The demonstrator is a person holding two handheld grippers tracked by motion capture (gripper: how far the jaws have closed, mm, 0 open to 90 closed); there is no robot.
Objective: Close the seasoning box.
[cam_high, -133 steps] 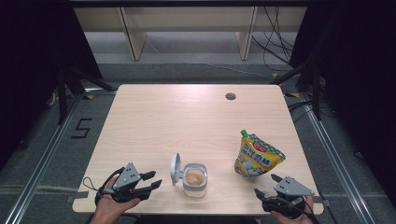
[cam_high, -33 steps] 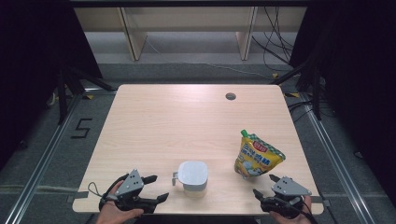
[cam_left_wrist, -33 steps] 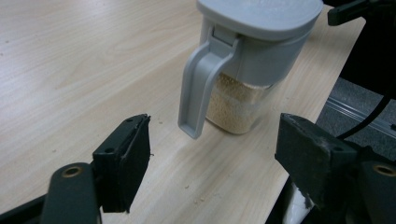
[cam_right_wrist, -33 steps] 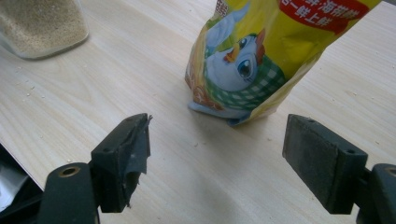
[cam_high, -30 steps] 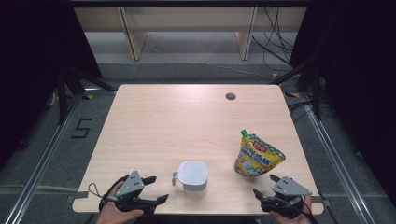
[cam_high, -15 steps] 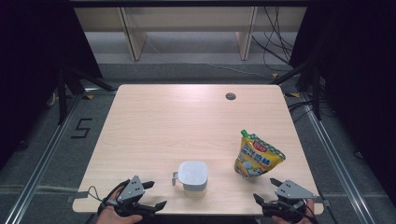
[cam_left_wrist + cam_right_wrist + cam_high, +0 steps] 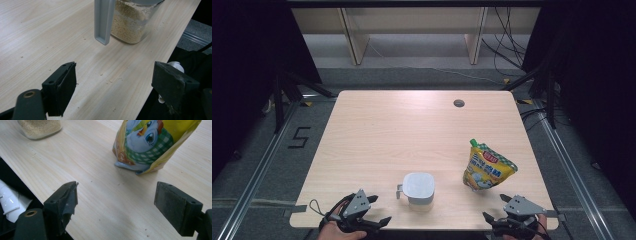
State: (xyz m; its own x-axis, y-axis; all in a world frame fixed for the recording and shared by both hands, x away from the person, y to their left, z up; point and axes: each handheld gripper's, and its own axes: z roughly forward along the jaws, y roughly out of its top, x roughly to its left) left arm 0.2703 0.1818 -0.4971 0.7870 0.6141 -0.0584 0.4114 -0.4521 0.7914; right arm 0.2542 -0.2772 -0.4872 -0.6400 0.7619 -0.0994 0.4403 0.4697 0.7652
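Standing lower centre of the table (image 7: 362, 130): lidded jar (image 7: 419, 188), upper right of the left claw (image 7: 371, 216), nearer than the right claw (image 7: 497, 220); both claws open, empty.

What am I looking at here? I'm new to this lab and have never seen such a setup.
A person sits at a wooden table holding hand-operated tongs in each hand: the left tongs and the right tongs. One picture looks down from above; the other two come from small cameras riding on each tool, looking along its two black jaws. On the table stand a clear container of pale grains with its grey lid shut, and a yellow pouch with a cartoon chick. Both tongs are open at the near edge, holding nothing.
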